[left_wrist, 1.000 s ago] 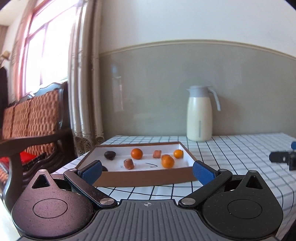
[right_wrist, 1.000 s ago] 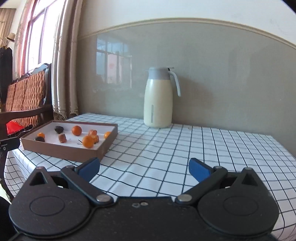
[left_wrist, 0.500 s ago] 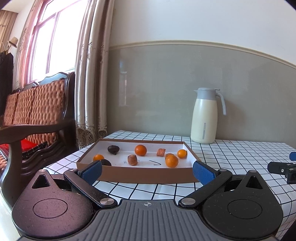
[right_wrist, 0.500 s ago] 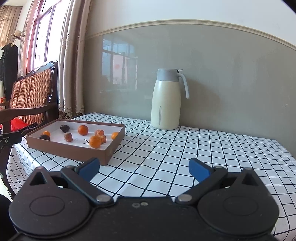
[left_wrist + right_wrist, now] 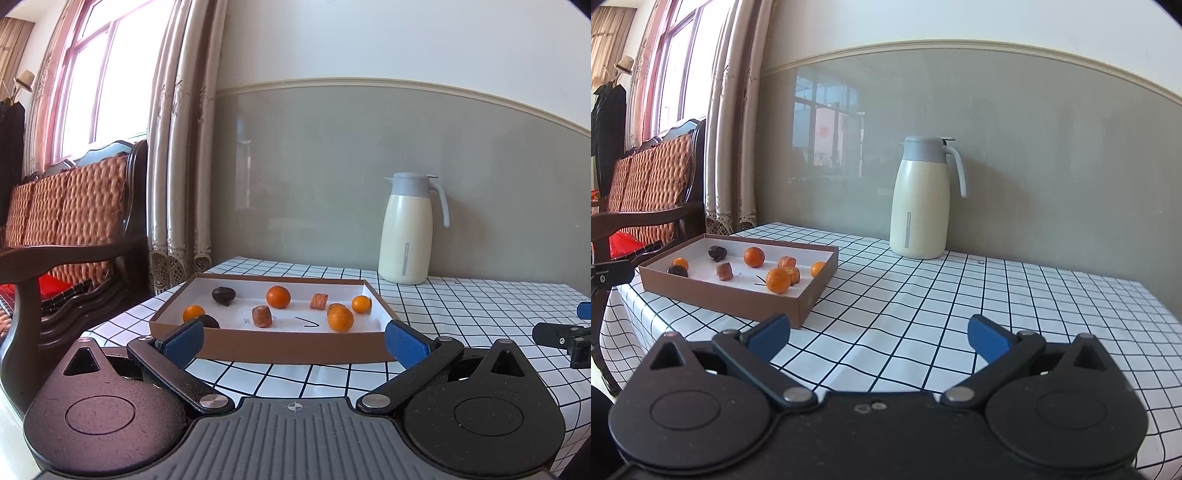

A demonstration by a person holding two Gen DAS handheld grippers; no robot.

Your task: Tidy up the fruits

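Over the last second the left gripper (image 5: 293, 341) has risen and tipped downward, so the shallow brown box (image 5: 288, 350) now shows its whole floor, including a front-left orange (image 5: 193, 313) that its near wall hid before. The fruits themselves lie exactly as they did, so nothing in the task has moved; the change only gives a better look at them. All the fruit sits inside the box: four oranges, with the largest orange (image 5: 340, 319) at about 4 o'clock from the box's middle, three brown date-like pieces (image 5: 261, 316), and two dark fruits (image 5: 223, 295) toward 10 and 8 o'clock. They are mixed, not grouped by kind. Both tools hang released, jaws spread wide and empty; the right gripper (image 5: 878, 334) hovers over bare checked tablecloth (image 5: 960, 295), with the box well off at its 10 o'clock. The left view looks straight into the box and catches the other tool's tip at 3 o'clock; the right view alone shows the box's right wall and the table stretching past the cream thermos jug (image 5: 919, 199).
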